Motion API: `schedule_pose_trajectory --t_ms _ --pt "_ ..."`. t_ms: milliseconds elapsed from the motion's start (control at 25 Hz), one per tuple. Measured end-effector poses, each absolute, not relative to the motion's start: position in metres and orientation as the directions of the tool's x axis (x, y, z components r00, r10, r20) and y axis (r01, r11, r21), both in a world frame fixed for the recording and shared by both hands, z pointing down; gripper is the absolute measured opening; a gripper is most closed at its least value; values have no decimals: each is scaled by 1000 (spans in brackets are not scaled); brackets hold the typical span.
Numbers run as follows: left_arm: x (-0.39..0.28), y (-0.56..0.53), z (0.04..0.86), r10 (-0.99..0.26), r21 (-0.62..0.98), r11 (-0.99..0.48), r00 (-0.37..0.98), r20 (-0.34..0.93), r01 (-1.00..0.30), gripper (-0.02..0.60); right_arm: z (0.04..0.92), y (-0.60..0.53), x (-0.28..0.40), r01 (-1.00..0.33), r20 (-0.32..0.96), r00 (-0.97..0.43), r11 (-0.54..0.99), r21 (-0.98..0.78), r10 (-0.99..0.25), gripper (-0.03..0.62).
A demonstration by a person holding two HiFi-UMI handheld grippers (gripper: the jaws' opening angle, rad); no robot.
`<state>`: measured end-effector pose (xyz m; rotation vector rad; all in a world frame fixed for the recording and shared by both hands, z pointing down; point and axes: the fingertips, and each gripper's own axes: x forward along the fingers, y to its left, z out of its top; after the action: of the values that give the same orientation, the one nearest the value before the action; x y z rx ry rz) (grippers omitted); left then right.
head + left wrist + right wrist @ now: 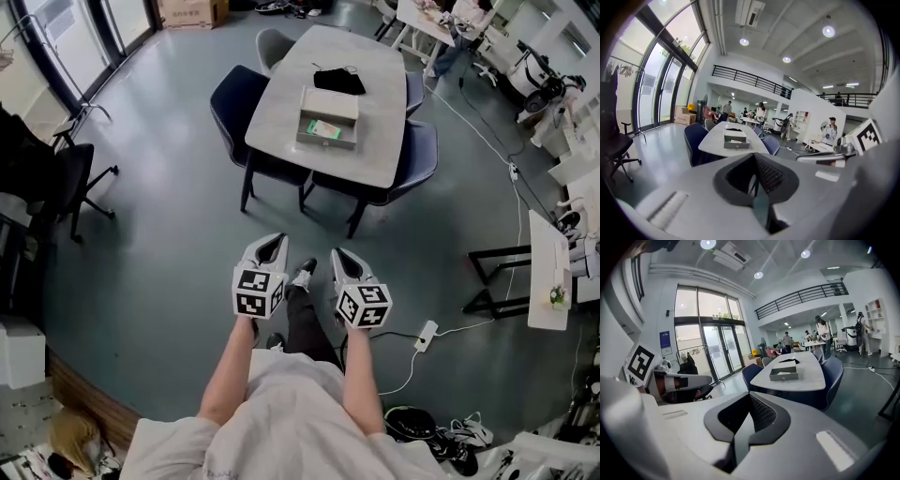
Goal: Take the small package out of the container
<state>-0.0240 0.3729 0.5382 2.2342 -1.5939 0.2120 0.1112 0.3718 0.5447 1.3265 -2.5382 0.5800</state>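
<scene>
1. The white two-jaw left gripper [271, 246] and the white two-jaw right gripper [342, 255] are being held side by side in front of the person's body. Each is being tilted somewhat downward.
2. In the left gripper view, the jaws of the left gripper are being seen closed together. Nothing is being gripped between them.
3. In the right gripper view, the jaws of the right gripper are likewise being seen closed together, and nothing is being gripped there either.
4. The light grey rounded-corner table [375, 141] is being observed ahead of both grippers and well apart from them, with open grey floor lying between.
5. The shallow grey rectangular container [326, 142] is being observed resting on that table, roughly ahead of the gap between the two grippers.
6. The small green-and-white package [324, 129] is being seen lying inside the container, in the open part nearer the grippers. It is being touched by neither gripper and is well apart from both.
7. A black crumpled item [339, 81] is being seen lying on the table just beyond the container, on the side away from the grippers.
8. Dark blue upholstered chairs are being noted around the table. One [234, 98] is ahead and to the left of the left gripper, and another [417, 155] is ahead and to the right of the right gripper.
9. A white power strip [425, 335] with its cable is being seen lying on the floor near the right gripper, on its right.
</scene>
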Motion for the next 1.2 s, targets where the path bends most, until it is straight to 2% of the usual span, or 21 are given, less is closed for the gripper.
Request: schedule_pose_trajectory --t_ms 360,720,1200 --pt "-62 265 542 -876 201 -264 322 358 -943 53 561 262 80 -811 372 -586 519 -271 -720 -2" --pt "-66 137 550 -849 211 -269 335 408 -940 54 564 137 55 -787 388 -617 548 -284 -684 -2" --pt "-56 8 550 -826 168 -315 357 436 -934 54 571 14 79 -802 393 -597 517 -298 -700 -2"
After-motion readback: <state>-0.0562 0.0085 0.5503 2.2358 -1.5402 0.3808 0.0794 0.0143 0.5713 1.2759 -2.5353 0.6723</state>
